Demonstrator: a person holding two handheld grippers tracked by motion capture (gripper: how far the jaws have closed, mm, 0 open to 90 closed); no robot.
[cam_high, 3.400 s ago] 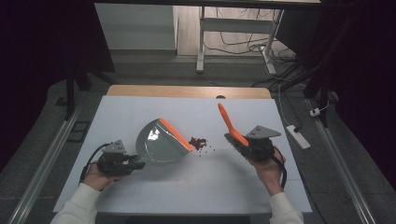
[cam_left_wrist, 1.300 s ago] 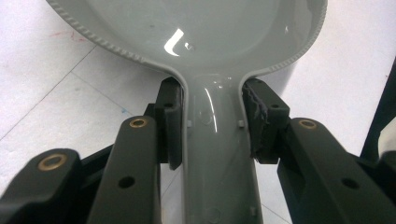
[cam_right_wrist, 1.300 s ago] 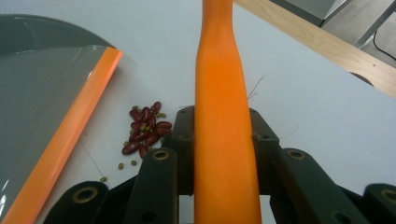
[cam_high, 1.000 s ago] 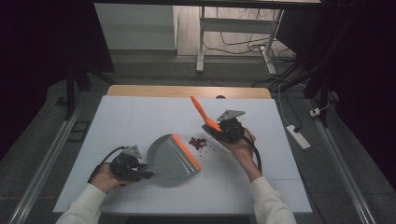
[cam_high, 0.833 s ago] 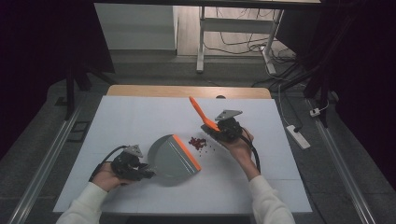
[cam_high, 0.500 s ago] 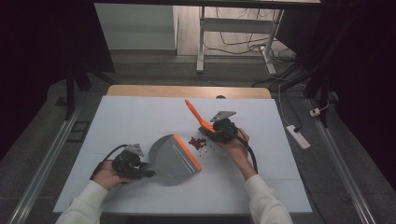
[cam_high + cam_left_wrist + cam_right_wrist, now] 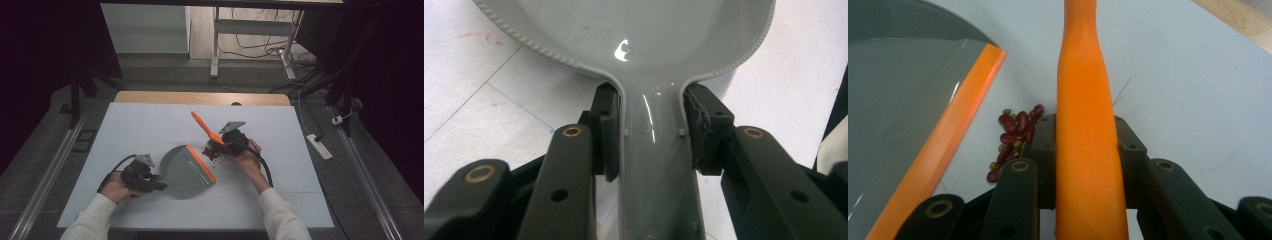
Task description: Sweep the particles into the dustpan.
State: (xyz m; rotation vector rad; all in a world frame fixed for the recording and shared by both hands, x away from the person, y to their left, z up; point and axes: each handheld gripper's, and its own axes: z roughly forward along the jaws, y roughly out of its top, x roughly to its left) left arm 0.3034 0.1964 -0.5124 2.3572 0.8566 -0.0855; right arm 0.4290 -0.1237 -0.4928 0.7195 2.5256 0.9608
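On the pale worktop (image 7: 150, 125), the left gripper (image 7: 141, 176) has its jaws clamped on the handle of a grey dustpan (image 7: 186, 169) — in the left gripper view the black pads (image 7: 605, 131) press both sides of the narrow, smooth neck of that handle (image 7: 651, 165), right where it widens into the pan. The plastic is glossy, with a bright glint, and a fine ribbed bead runs along the pan's curved rim. Its straight front lip (image 7: 202, 163) is orange and lies flat on the worktop, facing a small heap of beans (image 7: 212, 152).

The right gripper (image 7: 234, 140) has its jaws closed on an orange brush handle (image 7: 205, 127) — a rounded, matte bar that tapers as it rises away from the hand. In the right gripper view this handle (image 7: 1087, 130) runs straight up between the jaws, gripped on both sides. The beans (image 7: 1015, 135) lie just left of those jaws, between them and the orange lip (image 7: 948, 135): dark red, kidney-shaped and shiny, with a few small greenish ones mixed in. They sit close to the lip, not on the pan.
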